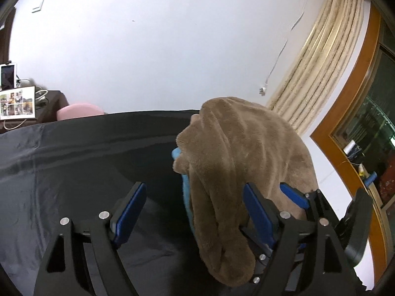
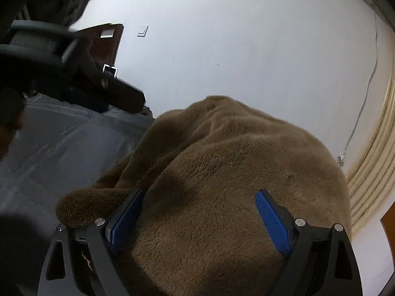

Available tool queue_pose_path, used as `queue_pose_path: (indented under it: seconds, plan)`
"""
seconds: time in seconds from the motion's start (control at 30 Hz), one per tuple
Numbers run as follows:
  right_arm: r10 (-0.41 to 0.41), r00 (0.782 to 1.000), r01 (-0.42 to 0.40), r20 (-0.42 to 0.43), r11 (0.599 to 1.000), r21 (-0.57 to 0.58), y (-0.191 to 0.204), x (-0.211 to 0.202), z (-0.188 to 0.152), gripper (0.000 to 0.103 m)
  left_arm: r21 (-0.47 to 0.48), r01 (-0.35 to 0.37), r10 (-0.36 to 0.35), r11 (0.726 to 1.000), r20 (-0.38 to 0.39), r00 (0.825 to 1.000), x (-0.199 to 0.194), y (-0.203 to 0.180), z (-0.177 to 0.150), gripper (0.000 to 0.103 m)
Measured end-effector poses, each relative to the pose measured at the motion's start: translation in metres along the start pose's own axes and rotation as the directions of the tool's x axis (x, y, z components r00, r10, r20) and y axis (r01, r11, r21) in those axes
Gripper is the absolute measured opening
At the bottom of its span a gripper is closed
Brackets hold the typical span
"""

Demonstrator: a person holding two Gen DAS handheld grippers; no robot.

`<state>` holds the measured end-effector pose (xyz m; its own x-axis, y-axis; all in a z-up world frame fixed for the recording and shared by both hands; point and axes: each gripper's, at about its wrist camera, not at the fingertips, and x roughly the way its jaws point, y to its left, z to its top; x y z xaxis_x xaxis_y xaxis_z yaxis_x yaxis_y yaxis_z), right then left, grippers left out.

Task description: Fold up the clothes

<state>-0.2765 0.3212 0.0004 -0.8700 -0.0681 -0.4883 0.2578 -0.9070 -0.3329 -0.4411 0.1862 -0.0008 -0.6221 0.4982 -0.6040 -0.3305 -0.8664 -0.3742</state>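
The brown fleece garment (image 1: 237, 153) sits bunched in a tall heap at centre-right of the left wrist view, on the dark-covered worktop (image 1: 74, 162); in the right wrist view it fills the lower centre and right of frame. A bit of blue fabric (image 1: 184, 187) peeks out under its left edge, poss. a 2nd item or a lining, we can't tell which.

Left gripper (image 1: 195, 212): fingers spread wide, a hanging fold of fleece draped down between them, touching the right pad, no pinch. Right gripper (image 2: 200, 219): fingers also spread, fleece bulging up between the blue pads, not clamped as far as we can see.

We judge the step as getting a proper hold so the heap can be opened out flat, so folding itself is barely begun. To do it well:
- we shd close each gripper on a single edge or hem, not a thick wad; plush pile is bulky and slips
- pick 2 points well apart, e.g. shoulders or hem corners, tho none are visible yet
- lift and shake out over the bare worktop at the left of frame
- watch the blue fabric doesn't get dragged along

Beyond: white wall, beige curtain (image 1: 321, 56) at upper right, photo board (image 1: 17, 104) at far left
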Motion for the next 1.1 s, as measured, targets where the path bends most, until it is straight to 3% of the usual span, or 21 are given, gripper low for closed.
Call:
queue_pose_path:
  seconds: [0.2, 0.43, 0.57, 0.63, 0.87, 1.1]
  plan:
    - [-0.005, 1.0, 0.005, 0.005, 1.0, 0.015, -0.004, 0.001, -0.001, 0.093, 0.022, -0.058, 0.058, 0.998, 0.007, 0.998, 0.002, -0.002, -0.013, 0.083]
    - [0.034, 0.999, -0.031, -0.02, 0.994, 0.108, -0.035, -0.017, 0.012, 0.094, 0.061, -0.19, 0.191, 0.98, -0.007, 0.982, 0.002, -0.018, -0.028, 0.084]
    - [0.019, 0.999, -0.014, -0.045, 0.993, 0.115, -0.041, -0.032, 0.012, 0.097, 0.076, -0.196, 0.196, 0.978, 0.013, 0.981, -0.004, -0.034, -0.031, 0.089]
    - [-0.005, 0.998, 0.012, -0.056, 0.993, 0.117, -0.042, -0.049, 0.006, 0.1, 0.086, -0.202, 0.2, 0.976, 0.03, 0.979, -0.009, -0.043, -0.033, 0.103]
    - [-0.062, 0.995, 0.078, -0.083, 0.978, 0.195, -0.061, -0.06, -0.008, 0.102, 0.111, -0.224, 0.222, 0.968, 0.036, 0.974, -0.018, -0.069, -0.04, 0.103]
    - [-0.114, 0.989, 0.135, -0.089, 0.951, 0.279, -0.082, -0.081, -0.022, 0.102, 0.133, -0.201, 0.199, 0.971, 0.03, 0.98, -0.016, -0.086, -0.048, 0.103]
